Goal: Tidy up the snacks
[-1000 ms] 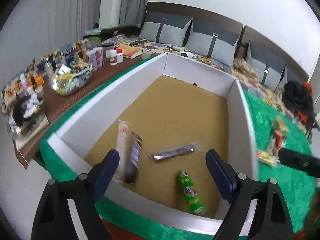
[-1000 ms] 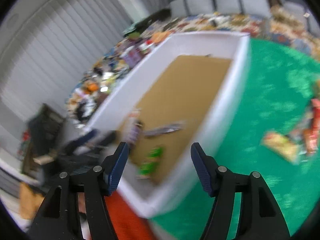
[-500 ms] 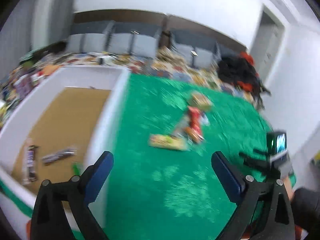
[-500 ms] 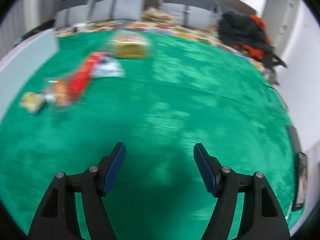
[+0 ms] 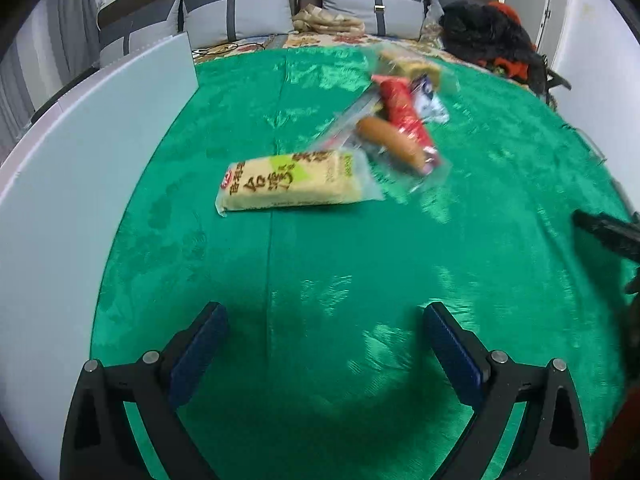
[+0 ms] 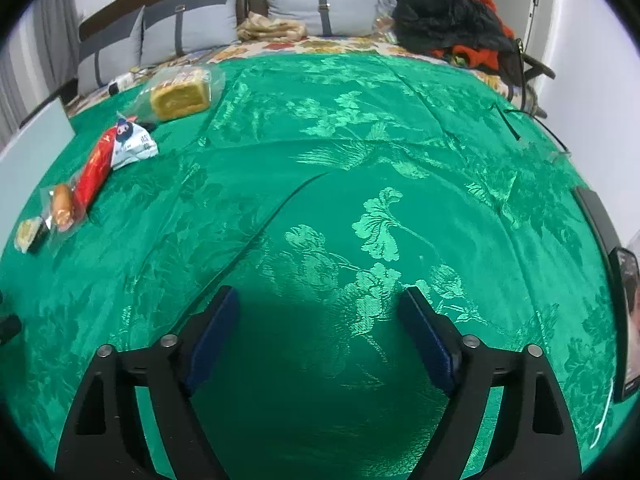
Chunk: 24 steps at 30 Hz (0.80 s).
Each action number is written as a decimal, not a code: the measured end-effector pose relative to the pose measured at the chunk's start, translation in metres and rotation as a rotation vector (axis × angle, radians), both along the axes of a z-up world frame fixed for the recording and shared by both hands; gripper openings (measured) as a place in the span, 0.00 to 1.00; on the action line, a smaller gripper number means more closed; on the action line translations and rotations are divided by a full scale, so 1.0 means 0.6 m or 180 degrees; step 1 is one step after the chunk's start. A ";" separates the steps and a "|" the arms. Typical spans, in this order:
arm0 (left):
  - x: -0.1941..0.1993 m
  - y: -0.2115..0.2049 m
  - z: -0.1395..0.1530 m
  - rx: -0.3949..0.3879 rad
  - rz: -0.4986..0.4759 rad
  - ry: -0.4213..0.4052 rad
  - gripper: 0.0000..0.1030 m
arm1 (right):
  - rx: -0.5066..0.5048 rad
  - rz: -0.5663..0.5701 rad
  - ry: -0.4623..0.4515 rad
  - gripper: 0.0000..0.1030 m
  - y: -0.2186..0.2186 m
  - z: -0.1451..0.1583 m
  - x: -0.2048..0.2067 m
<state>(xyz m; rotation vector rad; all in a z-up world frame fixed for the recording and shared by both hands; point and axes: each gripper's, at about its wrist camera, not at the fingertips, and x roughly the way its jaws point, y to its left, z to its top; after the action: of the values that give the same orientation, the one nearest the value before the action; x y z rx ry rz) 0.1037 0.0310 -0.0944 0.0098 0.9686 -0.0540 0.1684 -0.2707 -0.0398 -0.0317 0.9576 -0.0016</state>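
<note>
Left wrist view: left gripper (image 5: 324,316) jaws just opened wide — nothing between; yellow snack pack (image 5: 292,184) lies ahead. Right gripper (image 6: 320,300) likewise — empty.

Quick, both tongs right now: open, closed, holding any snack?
Left tongs: open, jaws just widened, nothing between them.
Right tongs: open, jaws just widened, nothing between them.

I have the right gripper (image 6: 318,302) over the green cloth (image 6: 360,184), its jaws spread wide, just opened further, with nothing between them. Landmark: the red packet (image 6: 95,168). A white pouch (image 6: 134,145) touches its far end. A sausage in clear wrap (image 6: 63,200) lies against its near end. A yellow cake in a clear bag (image 6: 180,94) sits beyond it.
</note>
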 end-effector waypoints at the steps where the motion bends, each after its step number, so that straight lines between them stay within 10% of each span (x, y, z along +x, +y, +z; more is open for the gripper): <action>1: 0.000 -0.001 0.000 0.0028 -0.0007 -0.0068 0.96 | 0.0018 -0.0025 0.0007 0.87 -0.002 -0.001 -0.001; 24: 0.000 0.006 -0.006 -0.0008 0.0010 -0.0108 1.00 | 0.0011 -0.0036 0.0010 0.88 -0.005 -0.003 -0.001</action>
<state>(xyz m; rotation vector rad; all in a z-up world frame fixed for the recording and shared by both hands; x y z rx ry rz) 0.1036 0.0343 -0.0983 0.0068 0.9345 -0.0521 0.1680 -0.2735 -0.0417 -0.0230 0.9611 -0.0102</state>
